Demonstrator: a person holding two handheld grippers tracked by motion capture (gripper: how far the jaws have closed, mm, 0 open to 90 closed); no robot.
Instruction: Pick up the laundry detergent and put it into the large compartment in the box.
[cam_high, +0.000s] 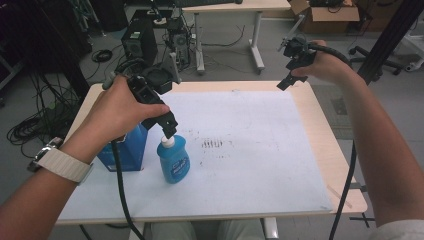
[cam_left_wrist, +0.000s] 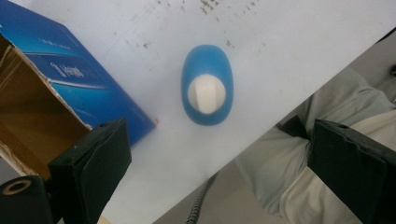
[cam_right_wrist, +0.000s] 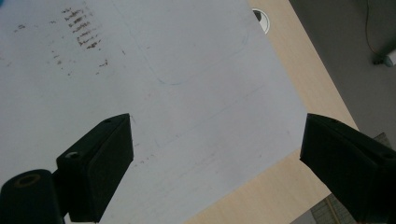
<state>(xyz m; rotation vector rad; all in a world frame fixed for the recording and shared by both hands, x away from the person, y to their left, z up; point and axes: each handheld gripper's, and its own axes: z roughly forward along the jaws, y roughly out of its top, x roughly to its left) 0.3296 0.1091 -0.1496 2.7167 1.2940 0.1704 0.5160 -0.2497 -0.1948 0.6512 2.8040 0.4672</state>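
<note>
Blue bottle (cam_high: 173, 161) with white cap stands upright; left gripper (cam_high: 168, 128) and right gripper (cam_high: 286, 81) jaws gape wide, empty.

Stood on the worktop (cam_high: 300, 150) near its left front — a bottle (cam_high: 173, 159), upright, with a box (cam_high: 125, 150) just beside it on the left. Hung directly above the bottle's cap: the left hand-held gripper (cam_high: 168, 127). Hovered over the far right corner — the right hand-held gripper (cam_high: 289, 80).

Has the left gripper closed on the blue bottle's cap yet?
No, in the left gripper view the left gripper is wide open above the blue bottle, its white cap untouched.
</note>
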